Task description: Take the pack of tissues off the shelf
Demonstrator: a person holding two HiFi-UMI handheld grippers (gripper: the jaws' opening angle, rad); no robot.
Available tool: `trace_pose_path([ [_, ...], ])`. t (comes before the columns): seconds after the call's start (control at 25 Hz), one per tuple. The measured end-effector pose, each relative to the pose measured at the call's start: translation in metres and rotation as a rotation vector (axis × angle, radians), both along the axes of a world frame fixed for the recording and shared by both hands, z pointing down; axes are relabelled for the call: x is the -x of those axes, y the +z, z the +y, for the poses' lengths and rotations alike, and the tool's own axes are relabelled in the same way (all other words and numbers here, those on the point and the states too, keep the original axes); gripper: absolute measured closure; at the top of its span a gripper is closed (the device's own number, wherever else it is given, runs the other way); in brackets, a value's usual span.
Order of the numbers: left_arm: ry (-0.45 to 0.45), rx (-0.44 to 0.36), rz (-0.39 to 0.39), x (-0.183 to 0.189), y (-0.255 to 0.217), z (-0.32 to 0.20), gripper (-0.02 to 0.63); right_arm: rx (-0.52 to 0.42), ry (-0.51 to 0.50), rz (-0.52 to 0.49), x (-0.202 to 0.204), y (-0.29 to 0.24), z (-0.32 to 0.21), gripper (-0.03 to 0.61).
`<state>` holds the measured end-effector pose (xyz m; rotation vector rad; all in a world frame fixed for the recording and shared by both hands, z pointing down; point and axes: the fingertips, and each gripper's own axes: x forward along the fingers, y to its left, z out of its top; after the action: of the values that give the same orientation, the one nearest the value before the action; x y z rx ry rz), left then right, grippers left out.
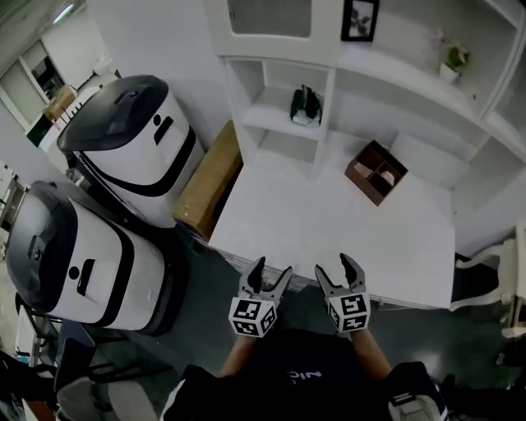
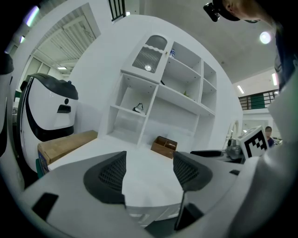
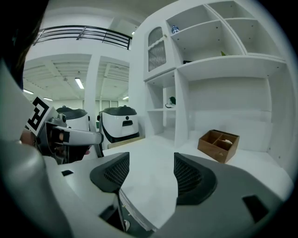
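Observation:
The pack of tissues [image 1: 306, 107], dark green and white, stands in a middle cubby of the white shelf unit [image 1: 283, 82] at the back of the desk. It shows small in the left gripper view [image 2: 138, 109] and in the right gripper view [image 3: 172, 101]. My left gripper [image 1: 269, 275] [image 2: 149, 163] and my right gripper [image 1: 341, 269] [image 3: 151, 163] hang side by side over the desk's near edge, far from the shelf. Both are open with nothing between their jaws.
A brown wooden divided box [image 1: 376, 171] sits on the white desk [image 1: 329, 238] below the shelves. A long cardboard box [image 1: 209, 181] and two white-and-black machines [image 1: 136, 144] [image 1: 74, 255] stand left of the desk. A small potted plant [image 1: 450, 66] and a picture frame [image 1: 360, 20] are on higher shelves.

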<state>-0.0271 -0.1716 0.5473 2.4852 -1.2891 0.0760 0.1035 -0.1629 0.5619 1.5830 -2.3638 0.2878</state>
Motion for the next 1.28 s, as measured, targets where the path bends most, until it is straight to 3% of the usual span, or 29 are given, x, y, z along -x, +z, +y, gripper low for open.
trace_pose_path([
  [0.28, 0.044, 0.017, -0.019, 0.035, 0.001, -0.063, 0.310, 0.005, 0.047, 0.003, 0.040, -0.005, -0.054, 0.287],
  [0.72, 0.179, 0.021, -0.086, 0.059, 0.005, -0.134, 0.310, 0.012, 0.176, -0.009, 0.071, -0.002, -0.108, 0.290],
  [1.0, 0.218, 0.019, -0.082, 0.062, 0.003, -0.157, 0.310, -0.113, 0.222, -0.019, 0.066, -0.049, -0.146, 0.308],
  [1.28, 0.194, 0.001, -0.077, 0.064, -0.007, -0.170, 0.310, -0.283, 0.227, -0.009, 0.056, -0.124, -0.196, 0.331],
])
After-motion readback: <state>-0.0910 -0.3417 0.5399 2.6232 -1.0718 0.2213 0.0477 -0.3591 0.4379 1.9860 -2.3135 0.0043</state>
